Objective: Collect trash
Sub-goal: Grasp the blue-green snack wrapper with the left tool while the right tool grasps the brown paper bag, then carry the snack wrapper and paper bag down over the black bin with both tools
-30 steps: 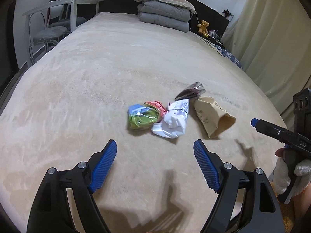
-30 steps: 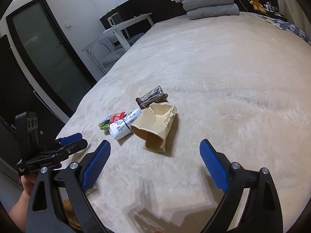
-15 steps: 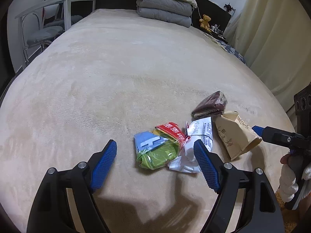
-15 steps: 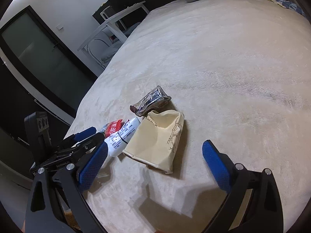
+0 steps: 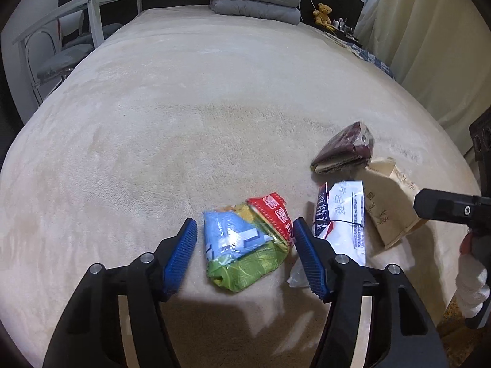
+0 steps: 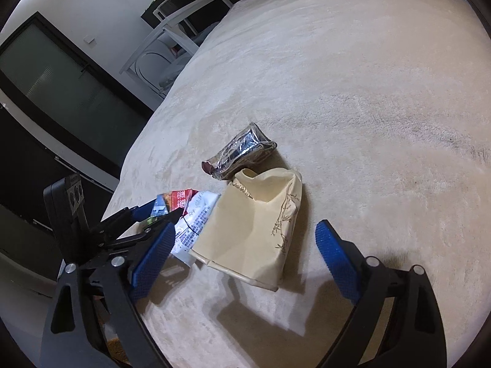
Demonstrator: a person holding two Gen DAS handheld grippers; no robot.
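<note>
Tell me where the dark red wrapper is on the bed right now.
In the left wrist view the dark red wrapper lies on the right side of the bed, farthest of the trash, just beyond the tan paper bag.

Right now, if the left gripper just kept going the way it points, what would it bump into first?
Most likely the blue, green and red snack wrapper, which lies between the open fingers of the left gripper, whose jaws have just been closing. The beige blanket lies right under it. Depth is hard to judge.
</note>
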